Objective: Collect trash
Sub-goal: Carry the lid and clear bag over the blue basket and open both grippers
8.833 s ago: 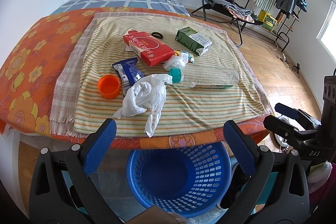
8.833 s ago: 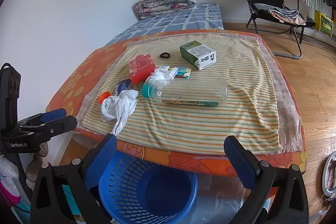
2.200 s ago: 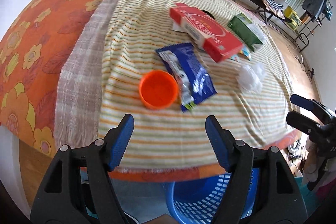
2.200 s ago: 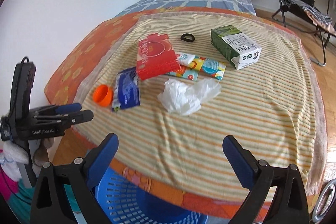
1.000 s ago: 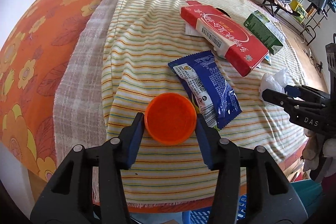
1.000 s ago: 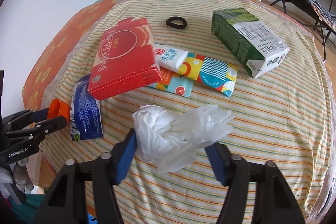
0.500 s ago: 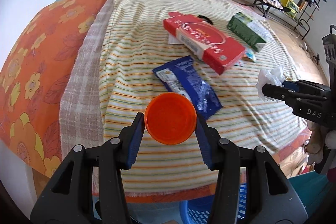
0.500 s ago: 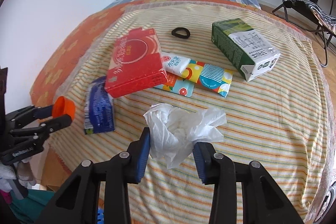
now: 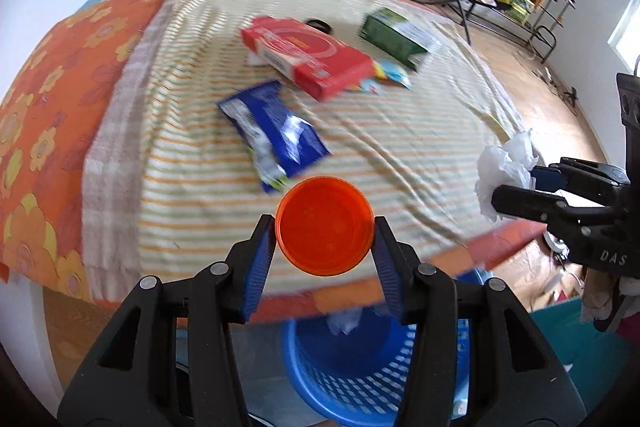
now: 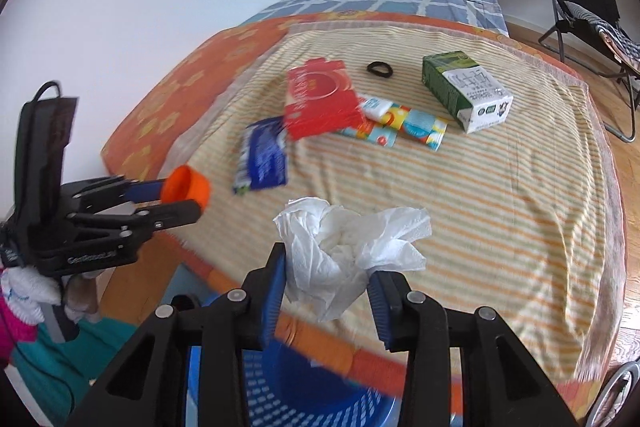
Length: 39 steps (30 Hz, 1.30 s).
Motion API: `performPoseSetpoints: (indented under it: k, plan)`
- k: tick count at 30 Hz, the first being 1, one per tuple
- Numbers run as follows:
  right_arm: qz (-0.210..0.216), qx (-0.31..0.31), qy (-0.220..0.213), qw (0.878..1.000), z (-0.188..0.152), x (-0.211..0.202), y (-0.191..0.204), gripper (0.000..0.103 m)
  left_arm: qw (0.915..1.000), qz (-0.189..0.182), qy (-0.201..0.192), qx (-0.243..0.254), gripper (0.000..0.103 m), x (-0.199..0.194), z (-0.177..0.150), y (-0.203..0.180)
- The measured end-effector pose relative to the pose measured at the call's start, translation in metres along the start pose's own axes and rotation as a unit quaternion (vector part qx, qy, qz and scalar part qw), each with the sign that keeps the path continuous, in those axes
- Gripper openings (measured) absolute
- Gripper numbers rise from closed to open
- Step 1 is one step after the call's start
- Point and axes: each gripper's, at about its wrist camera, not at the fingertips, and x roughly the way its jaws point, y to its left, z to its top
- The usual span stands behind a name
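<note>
Both grippers have lifted off the striped cloth [image 9: 400, 155] since a second ago and pulled back toward the bed's near edge, each carrying its piece.

Left gripper [image 9: 325, 239]: jaws clamped on the orange cup [image 9: 325, 225] across its rim, mouth facing the camera, held in the air above the cloth edge. Right gripper [image 10: 326, 297]: jaws pinched on the crumpled white plastic bag [image 10: 344, 251], loose folds spilling up and to the right of the fingers.

Blue basket [image 9: 352, 367] sits on the floor below the bed edge, under both grippers; some white stuff already lies in it. From the right wrist view only its near wall [image 10: 280, 391] shows, blurred.

Step in hand, as I judge it: carry both pieces over the basket and drop them.
- Bring each gripper fully past the mattress edge before letting go; a release now would likely land the cup on the cloth.
- Lower toward the basket mouth. The cup is light and round and may bounce or roll off the rim.
- The bag may cling to a pad; open wide and give it a moment to fall.
- Keep the two grippers apart over the opening, or release one after the other.

Left on the cloth: blue wrapper [image 9: 276, 135], red box [image 9: 308, 55], green carton [image 10: 466, 89], colourful sachets [image 10: 404, 125], black ring [image 10: 380, 69].
</note>
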Motion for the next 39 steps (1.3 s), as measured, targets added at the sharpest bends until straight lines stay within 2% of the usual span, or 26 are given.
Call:
performPoseSetpoints:
  k: [6,13,27,39]
  plan:
    - [0.009,-0.019,0.006,1.000,-0.033,-0.016,0.015,0.039,0.9995,-0.013,0.009,0.027,0.050,-0.003,-0.026,-0.030]
    - [0.013,-0.043,0.019,0.999,-0.064,-0.022,0.028,0.039,0.9988,-0.019,0.024,0.037,0.050,0.000,-0.053,-0.045]
    - [0.021,-0.048,0.081,0.995,-0.119,0.006,0.038,0.041,0.9964,-0.015,0.076,0.034,0.050,0.024,-0.103,-0.045]
    - [0.018,-0.042,0.116,0.992,-0.137,0.031,0.030,0.043,0.9930,-0.005,0.111,0.039,0.050,0.045,-0.128,-0.039]
